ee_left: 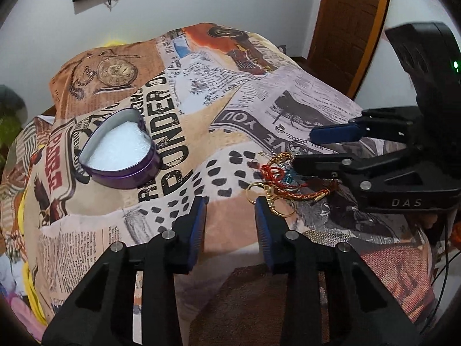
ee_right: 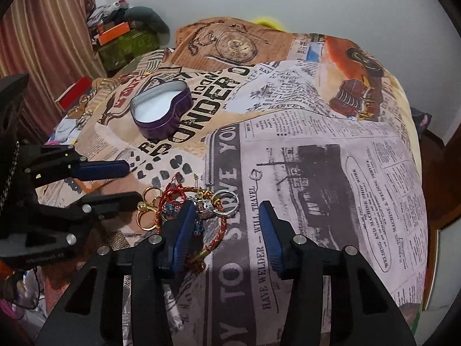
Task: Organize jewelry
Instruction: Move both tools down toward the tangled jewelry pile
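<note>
A purple heart-shaped tin, open with white padding inside, sits on the printed cloth; it also shows in the right wrist view. A pile of jewelry lies to its right: gold rings, a red and gold cord bracelet, silver rings and a small beaded piece. My left gripper is open and empty just left of the pile. My right gripper is open, its left finger over the pile. A single small ring lies apart on the cloth.
The printed cloth covers a raised, rounded surface that drops off at its edges. A green box with clutter and a curtain stand at the far left. A wooden door is at the back right.
</note>
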`<state>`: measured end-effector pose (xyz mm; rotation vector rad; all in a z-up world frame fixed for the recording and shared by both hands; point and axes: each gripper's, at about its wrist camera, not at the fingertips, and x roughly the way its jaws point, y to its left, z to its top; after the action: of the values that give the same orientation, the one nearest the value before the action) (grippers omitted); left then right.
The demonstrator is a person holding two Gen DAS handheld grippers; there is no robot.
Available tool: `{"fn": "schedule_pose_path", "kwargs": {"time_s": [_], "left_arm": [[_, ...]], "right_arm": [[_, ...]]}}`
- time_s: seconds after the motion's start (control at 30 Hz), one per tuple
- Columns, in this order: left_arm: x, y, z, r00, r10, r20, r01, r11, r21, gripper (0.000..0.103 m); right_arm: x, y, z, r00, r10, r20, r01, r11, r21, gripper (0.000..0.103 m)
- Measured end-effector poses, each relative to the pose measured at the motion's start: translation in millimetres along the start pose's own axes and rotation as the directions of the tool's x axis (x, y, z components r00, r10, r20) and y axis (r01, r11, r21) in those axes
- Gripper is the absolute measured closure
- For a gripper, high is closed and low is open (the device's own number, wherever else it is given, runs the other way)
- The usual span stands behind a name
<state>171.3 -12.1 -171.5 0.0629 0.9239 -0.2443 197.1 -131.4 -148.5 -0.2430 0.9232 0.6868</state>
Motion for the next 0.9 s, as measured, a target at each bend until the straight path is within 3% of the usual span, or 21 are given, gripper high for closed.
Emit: {"fn": "schedule_pose_path", "kwargs": {"time_s": [0.3,0.7,0.77,0.83,0.9], "left_arm": [[3.9,-6.1,5.4,0.999,-0.031,-0.006,0.031,0.999,0.031,0.068],[17.9,-11.8,15.6,0.997,-0.07,-0.015,0.07,0.997,0.039,0.068],[19.5,-9.9,16.7,0.996,-0.086,-0.018,0.086,0.996,0.028,0.071],[21.9,-8.1,17.6,0.995,-0.1,-0.021,0.1,0.995,0.016,0.081],[22.5,-6.5,17.7,0.994,-0.107,-0.022,0.107,0.994,0.003,0.082]], "right_arm": [[6.6,-0.6,5.7,1.0,0.021,-0.006,-0.021,1.0,-0.007,0.075],[-1.6,-6.0,1.9,1.0,0.009,0.019,-0.009,1.0,0.022,0.075],[-5.2,-9.3,1.4,1.0,0.005,0.025,-0.005,0.999,0.034,0.075],[-8.8,-11.9,0.8,0.999,0.0,0.032,-0.002,0.999,0.044,0.075],[-11.9,-12.9,0.0,0.999,-0.002,0.037,0.0,0.999,0.055,0.075]]}}
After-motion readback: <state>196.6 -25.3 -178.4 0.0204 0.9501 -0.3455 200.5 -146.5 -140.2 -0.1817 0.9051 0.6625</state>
